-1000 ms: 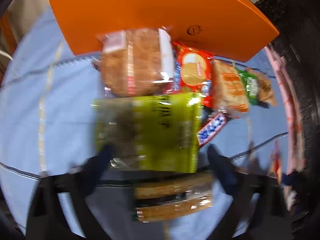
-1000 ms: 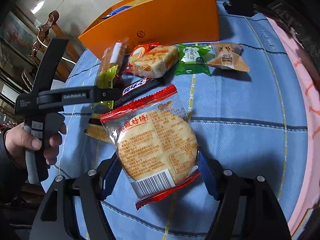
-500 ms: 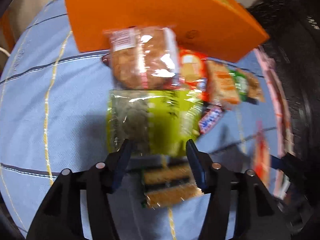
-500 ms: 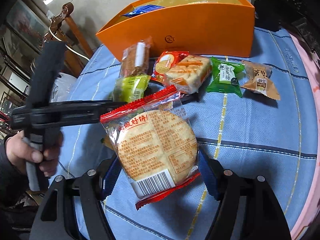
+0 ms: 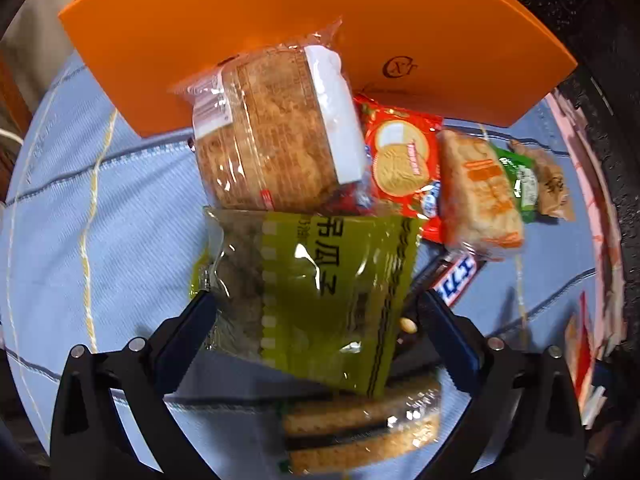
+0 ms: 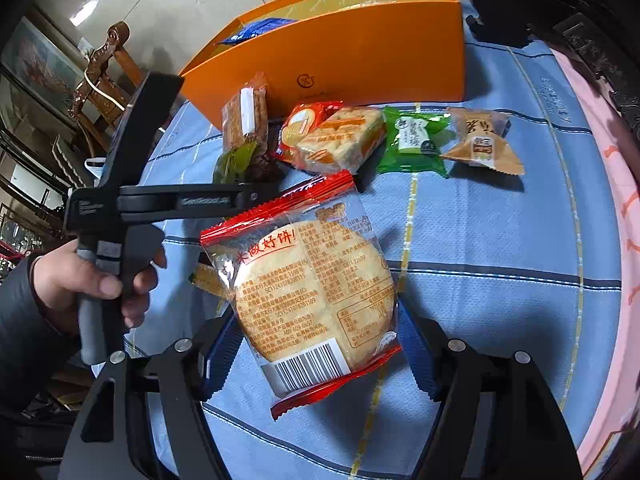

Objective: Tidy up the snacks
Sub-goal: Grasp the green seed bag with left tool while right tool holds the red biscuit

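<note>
A green snack packet [image 5: 320, 288] lies between the fingers of my left gripper [image 5: 316, 308]. The jaws are opening wide and the pads do not press on it. The packet rests partly on a clear pack of sandwich biscuits [image 5: 360, 432]. Behind it lie a wrapped bread cake [image 5: 276, 136] and a red biscuit pack [image 5: 400, 164], against the orange box [image 5: 440, 20]. My right gripper [image 6: 316, 316] is shut on a red-edged rice cracker packet [image 6: 312, 288] and holds it above the blue cloth. A hand [image 6: 92, 280] holds the left gripper at the left.
An orange-printed cake pack [image 6: 340, 140], a green plum packet [image 6: 412, 144] and a tan packet [image 6: 480, 140] lie in a row before the orange box [image 6: 380, 48], which holds a blue packet [image 6: 256, 30]. A chocolate bar [image 5: 456, 280] lies by the right finger. A dark carved chair [image 6: 560, 12] stands at the table's far right.
The left jaws narrowed short of the green packet, then spread wide and moved forward around it. The right gripper kept its hold on the rice cracker packet.
</note>
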`<state>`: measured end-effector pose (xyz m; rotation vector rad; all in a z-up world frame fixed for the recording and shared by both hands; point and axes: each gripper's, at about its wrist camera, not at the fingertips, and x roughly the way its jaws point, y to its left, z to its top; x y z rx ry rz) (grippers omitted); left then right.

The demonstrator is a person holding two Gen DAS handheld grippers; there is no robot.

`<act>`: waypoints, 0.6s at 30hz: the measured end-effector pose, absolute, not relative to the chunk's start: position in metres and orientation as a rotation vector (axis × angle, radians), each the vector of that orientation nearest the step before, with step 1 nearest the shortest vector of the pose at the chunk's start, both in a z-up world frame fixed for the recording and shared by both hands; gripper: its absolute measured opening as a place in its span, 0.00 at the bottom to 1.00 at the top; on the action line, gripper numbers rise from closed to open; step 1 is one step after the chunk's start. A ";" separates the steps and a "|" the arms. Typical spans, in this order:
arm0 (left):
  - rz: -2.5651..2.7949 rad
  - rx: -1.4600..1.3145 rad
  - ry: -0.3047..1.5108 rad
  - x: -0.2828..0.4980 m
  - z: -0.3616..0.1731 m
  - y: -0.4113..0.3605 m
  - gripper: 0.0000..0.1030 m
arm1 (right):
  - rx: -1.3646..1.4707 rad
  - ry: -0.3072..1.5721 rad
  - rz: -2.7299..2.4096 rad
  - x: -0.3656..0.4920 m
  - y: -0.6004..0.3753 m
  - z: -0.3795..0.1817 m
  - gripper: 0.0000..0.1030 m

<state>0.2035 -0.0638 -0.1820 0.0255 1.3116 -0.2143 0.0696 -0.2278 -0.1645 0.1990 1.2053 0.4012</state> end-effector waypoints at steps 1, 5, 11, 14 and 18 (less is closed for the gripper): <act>-0.213 0.037 1.310 0.204 -0.182 -0.065 0.94 | 0.194 1.203 0.409 0.070 -0.225 -0.163 0.71; -0.185 0.018 1.320 0.206 -0.168 -0.047 0.52 | 0.185 1.189 0.428 0.070 -0.221 -0.158 0.71; -0.228 -0.067 1.287 0.185 -0.138 -0.013 0.40 | 0.195 1.179 0.437 0.070 -0.217 -0.152 0.71; -0.253 -0.089 1.249 0.168 -0.125 -0.007 0.20 | 0.197 1.170 0.445 0.069 -0.216 -0.148 0.71; -0.278 -0.139 1.236 0.161 -0.113 0.002 0.19 | 0.200 1.166 0.461 0.069 -0.214 -0.143 0.71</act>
